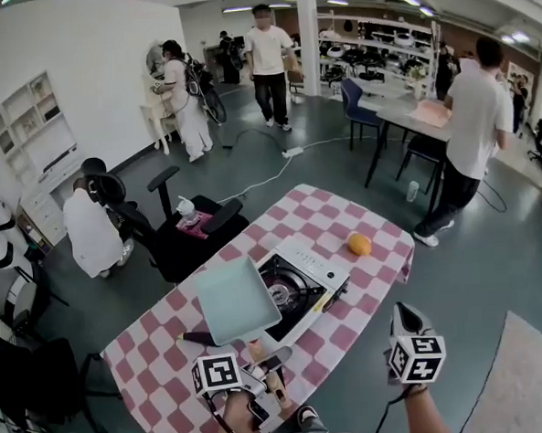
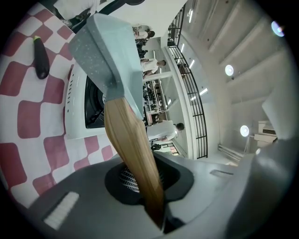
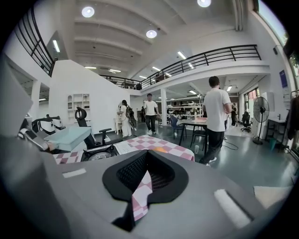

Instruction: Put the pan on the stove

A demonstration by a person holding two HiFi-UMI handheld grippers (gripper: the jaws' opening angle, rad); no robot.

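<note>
Two stages to this job as I read it: pick-up looks done, set-down is not.

- Left tongs (image 1: 266, 356) are clamped on the wooden handle (image 2: 133, 154) of the pan (image 1: 232, 298). The handle runs straight between the pads, so the grip is real.
- Pan is a pale teal square one. It is held clear of the bench (image 1: 160, 350), over the near-left end of the stove (image 1: 322, 265). In the right gripper view it sits above burner level and off to the side, so it is airborne, not seated.
- Burner (image 1: 281, 293) is mostly uncovered in the head view. The pan overlaps only its left edge, so it is not centred yet.
- Right tongs (image 1: 403, 315) are all but pressed together. Only a thin slit shows the chequered cloth through it, with nothing in the gap. They sit off the near-right bench edge, well apart from the stove, and look idle.

Left to do, my estimate: shift the pan right until it is over the burner, level it, lower it onto the supports, then let go of the handle.

Clutter is not in the path. An orange item (image 1: 359, 244) lies beyond the stove and a dark aubergine-looking thing (image 2: 41, 58) lies on the cloth beside it.
</note>
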